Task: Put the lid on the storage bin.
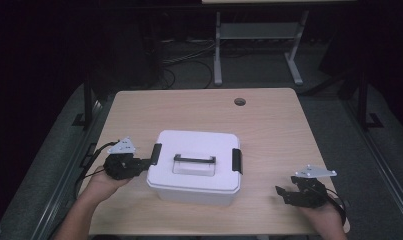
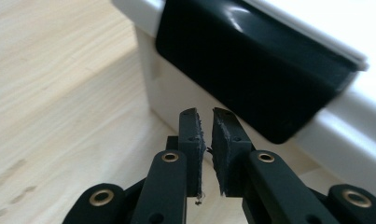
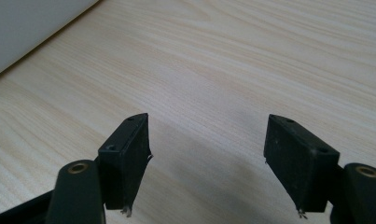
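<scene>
White lidded box (image 1: pixel 195 167) sits on the wooden table (image 1: pixel 269 125), slightly left of centre and near the front edge. Long axis runs left–right across the table; lid faces up, its handle (image 1: pixel 194 159) lying along the same axis. Black latches on both short ends: left latch (image 1: pixel 155 154), right latch (image 1: pixel 237 160).

Left gripper (image 1: pixel 145 161) points right at the box's left end, tips just below the left latch (image 2: pixel 251 70); jaws pressed almost together, nothing between them. Right gripper (image 1: pixel 284 194) rests on the table well right of the box, jaws spread, empty.
</scene>
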